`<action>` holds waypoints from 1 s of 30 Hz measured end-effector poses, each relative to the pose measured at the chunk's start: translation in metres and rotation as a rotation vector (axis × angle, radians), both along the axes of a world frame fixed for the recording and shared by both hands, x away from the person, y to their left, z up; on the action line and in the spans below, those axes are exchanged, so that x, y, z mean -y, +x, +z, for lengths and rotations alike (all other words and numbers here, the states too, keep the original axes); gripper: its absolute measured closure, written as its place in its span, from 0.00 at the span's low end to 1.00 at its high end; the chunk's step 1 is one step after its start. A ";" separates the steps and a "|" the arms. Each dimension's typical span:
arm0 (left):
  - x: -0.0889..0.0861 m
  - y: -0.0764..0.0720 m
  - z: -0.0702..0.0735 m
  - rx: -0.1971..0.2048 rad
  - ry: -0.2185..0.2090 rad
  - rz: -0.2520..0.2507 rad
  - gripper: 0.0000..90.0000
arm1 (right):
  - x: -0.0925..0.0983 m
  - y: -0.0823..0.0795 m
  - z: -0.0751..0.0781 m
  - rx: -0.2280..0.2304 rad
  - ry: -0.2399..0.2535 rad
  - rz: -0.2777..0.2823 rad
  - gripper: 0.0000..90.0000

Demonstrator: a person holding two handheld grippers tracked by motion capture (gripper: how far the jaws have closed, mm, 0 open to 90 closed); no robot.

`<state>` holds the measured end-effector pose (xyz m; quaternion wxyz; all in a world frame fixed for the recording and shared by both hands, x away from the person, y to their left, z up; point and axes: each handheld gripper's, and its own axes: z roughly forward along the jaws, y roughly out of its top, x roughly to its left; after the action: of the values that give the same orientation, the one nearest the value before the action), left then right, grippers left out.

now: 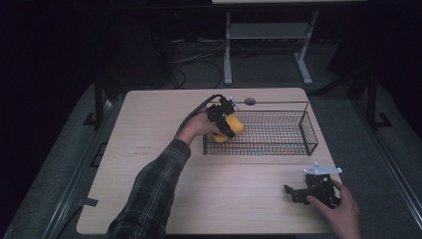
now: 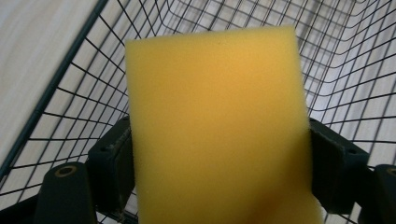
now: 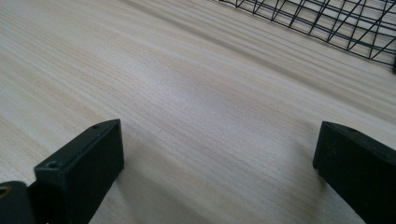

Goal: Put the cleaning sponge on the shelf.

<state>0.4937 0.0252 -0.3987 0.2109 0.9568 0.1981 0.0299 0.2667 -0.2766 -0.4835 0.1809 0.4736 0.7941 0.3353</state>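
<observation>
My left gripper (image 1: 226,121) clamps the yellow sponge (image 1: 233,125) between both jaws, just over the left end of the wire basket (image 1: 308,130). My right gripper (image 1: 311,191) rests on the table (image 1: 149,164) at the near right corner, jaws wide apart with nothing between them.

Dim surroundings (close views blurred).

Dark lab: lone wooden table (image 1: 149,199), floor cables (image 1: 199,59), metal stand (image 1: 268,35).
</observation>
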 end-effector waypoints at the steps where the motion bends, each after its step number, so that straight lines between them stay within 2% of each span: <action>1: 0.000 0.000 -0.001 -0.004 0.001 0.003 0.24 | 0.000 0.000 0.000 0.000 0.000 0.000 0.01; 15: 0.004 0.003 -0.015 -0.026 0.044 0.020 0.24 | 0.000 0.000 0.000 -0.002 -0.003 -0.002 0.01; 23: 0.000 0.003 -0.023 -0.041 0.045 0.024 0.23 | 0.000 0.000 0.000 -0.002 -0.005 0.000 0.01; 30: 0.000 0.003 -0.022 -0.044 0.046 0.019 0.22 | 0.000 0.000 0.000 -0.002 -0.005 0.000 0.01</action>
<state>0.4965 0.0249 -0.4209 0.1843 0.9598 0.2112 0.0154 0.2666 -0.2768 -0.4834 0.1813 0.4737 0.7951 0.3327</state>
